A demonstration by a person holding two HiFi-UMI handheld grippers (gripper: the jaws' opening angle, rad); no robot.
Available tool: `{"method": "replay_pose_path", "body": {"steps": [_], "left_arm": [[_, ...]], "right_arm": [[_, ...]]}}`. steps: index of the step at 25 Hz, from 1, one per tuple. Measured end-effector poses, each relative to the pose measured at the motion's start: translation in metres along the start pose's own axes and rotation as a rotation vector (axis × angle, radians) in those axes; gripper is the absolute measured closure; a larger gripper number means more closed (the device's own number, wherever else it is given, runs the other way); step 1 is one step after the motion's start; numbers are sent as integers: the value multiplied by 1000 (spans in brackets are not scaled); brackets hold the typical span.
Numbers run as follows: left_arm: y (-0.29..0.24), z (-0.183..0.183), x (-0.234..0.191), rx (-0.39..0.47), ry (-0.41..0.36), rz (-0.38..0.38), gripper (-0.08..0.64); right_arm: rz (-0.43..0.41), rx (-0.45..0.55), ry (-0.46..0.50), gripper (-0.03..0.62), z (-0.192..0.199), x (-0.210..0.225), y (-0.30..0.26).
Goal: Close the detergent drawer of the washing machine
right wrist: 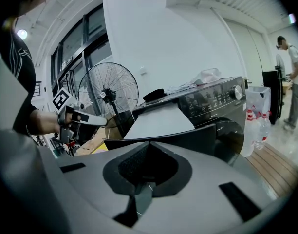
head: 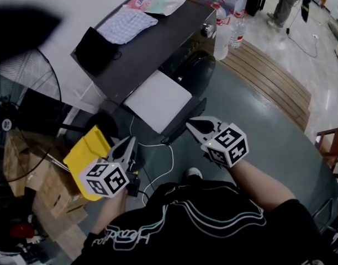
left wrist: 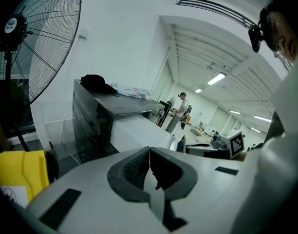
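The detergent drawer (head: 158, 99) stands pulled well out from the front of the washing machine (head: 152, 43). Its pale top faces up and its dark front panel is nearest me, so I judge the closing step as not yet begun.

Far left there is a standing fan (head: 14, 115), with a yellow container (head: 89, 150) on the floor beside it. Neither is in my way.

My left gripper (head: 126, 146) hangs just past that yellow container, low and to the left of the drawer and apart from it. Its own view shows the jaws pressed together with nothing between them.

Moving right, the drawer's front panel sits between my two tools. My right gripper (head: 195, 127) is just beside the panel's right corner, its tips aimed at the machine, and I can't tell whether it touches. Its jaws are also together and empty.

Water bottles (head: 230, 29) stand on the floor beyond the machine's right side.

No grasp is needed for the next move. I'd set the closed tips of the right gripper flat on the middle of the front panel and push straight along the drawer's travel. An off-centre push could skew it and make it bind.
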State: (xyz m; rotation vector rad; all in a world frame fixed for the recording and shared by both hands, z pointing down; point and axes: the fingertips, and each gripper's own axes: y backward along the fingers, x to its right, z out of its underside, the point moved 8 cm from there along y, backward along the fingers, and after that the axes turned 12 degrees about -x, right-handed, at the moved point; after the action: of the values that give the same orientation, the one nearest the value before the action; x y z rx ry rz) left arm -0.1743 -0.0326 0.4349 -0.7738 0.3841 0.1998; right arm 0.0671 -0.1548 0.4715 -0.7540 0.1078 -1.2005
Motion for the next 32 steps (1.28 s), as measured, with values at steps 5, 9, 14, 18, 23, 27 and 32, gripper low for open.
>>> {"method": "replay_pose_path", "body": {"steps": [5,9,14,18,23,27,32], "left_arm": [[3,-3,-4,19,9,-17,536],[8,-1,-5,17,10,-15,535],[15,1,-8,31,24,-5,536],[19,0,-14,31,23,-5,537],[23,-5,-22,27,20,14,535],[24,-15,-29,19,15,26,537],[21,-27,-40,-1,14,39,536]], "right_arm": [[-7,0,5,566,-8,2,-7],[5,-2,-9,566,-8,1,-9],[28,-5,4,566,-11,-1,-13],[41,-1,7,566,-17,0,-21],[50,-9,-4,566,-28,-2,-32],[66,-13,-15,566,-34,-4,-38],[78,-5,-44,566,-46,-3,-49]]}}
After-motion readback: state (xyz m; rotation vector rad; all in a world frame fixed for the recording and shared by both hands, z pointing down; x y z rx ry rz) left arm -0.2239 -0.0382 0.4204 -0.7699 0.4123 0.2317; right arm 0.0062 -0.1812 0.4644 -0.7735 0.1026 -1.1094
